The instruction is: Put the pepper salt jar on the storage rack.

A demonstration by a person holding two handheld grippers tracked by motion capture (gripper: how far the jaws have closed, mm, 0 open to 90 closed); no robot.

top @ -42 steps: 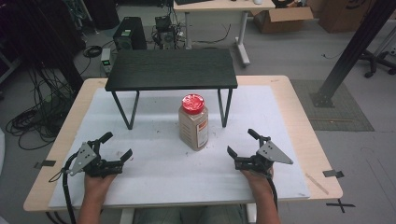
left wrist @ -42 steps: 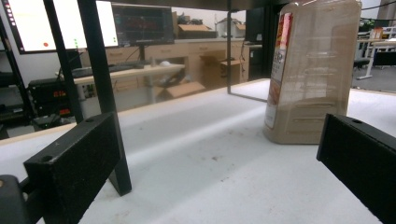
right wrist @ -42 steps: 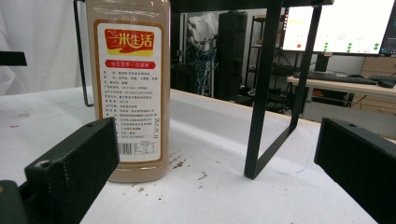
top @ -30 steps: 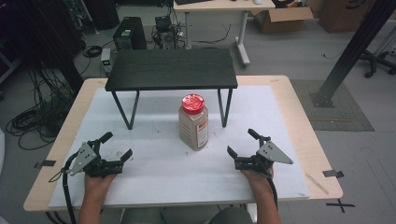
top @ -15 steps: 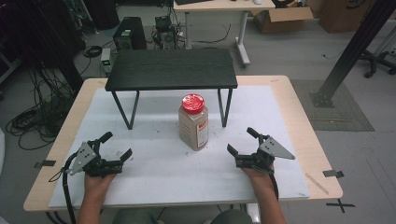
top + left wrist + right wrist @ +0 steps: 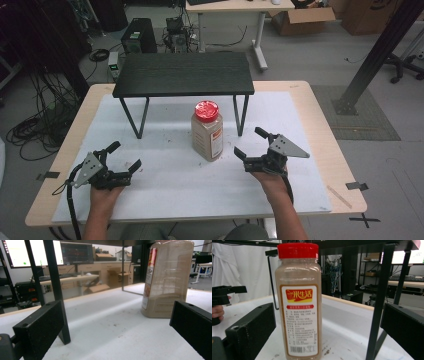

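Observation:
A clear jar of brownish powder with a red lid [image 6: 207, 131] stands upright on the white mat, just in front of the black stand [image 6: 183, 74]. My right gripper [image 6: 251, 142] is open, close to the jar's right side and pointed at it; its view has the jar [image 6: 299, 302] near and between the spread jaws. My left gripper [image 6: 125, 156] lies open at the front left, well apart from the jar. From the left gripper view the jar [image 6: 166, 277] stands off to the right, beyond the jaws.
The black stand's thin legs [image 6: 142, 118] rise behind and beside the jar; one leg [image 6: 380, 300] stands right of it in the right gripper view. The white mat [image 6: 185, 185] covers a wooden table [image 6: 320, 125]. Desks, boxes and cables fill the floor beyond.
My right gripper has edged left and forward, closer to the jar. The left gripper and the jar have stayed put.

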